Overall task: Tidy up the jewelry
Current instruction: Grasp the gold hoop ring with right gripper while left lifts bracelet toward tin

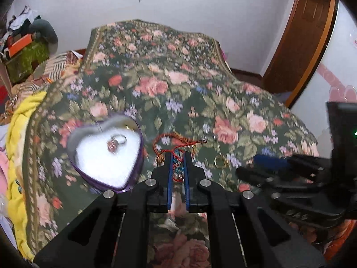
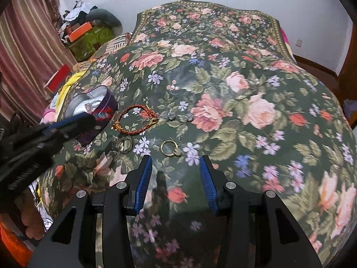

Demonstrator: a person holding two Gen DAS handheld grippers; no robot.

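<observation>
Far left on the floral bedspread [image 2: 223, 71]: heart-shaped tin [image 1: 104, 154], open, white-lined, already holding a silver ring [image 1: 117, 141] with a stone. So one piece stowed, going by this.

Just right of the tin: left gripper [image 1: 178, 154], jaws nearly closed on a beaded piece [image 1: 178, 167] with turquoise beads and red cord; held above the cloth or pressed onto it, cannot tell. Likely next for the tin.

Beside that, loose on the cloth: red braided bracelet [image 2: 133, 120], two small crystal studs [image 2: 171, 116], a dark hoop [image 2: 125, 144] and a gold hoop earring [image 2: 170, 148].

Further right: right gripper [image 2: 176, 165], jaws wide apart, holding nothing, just short of the gold hoop.

Roughly early in the job: bracelet, studs and both hoops left to gather.
</observation>
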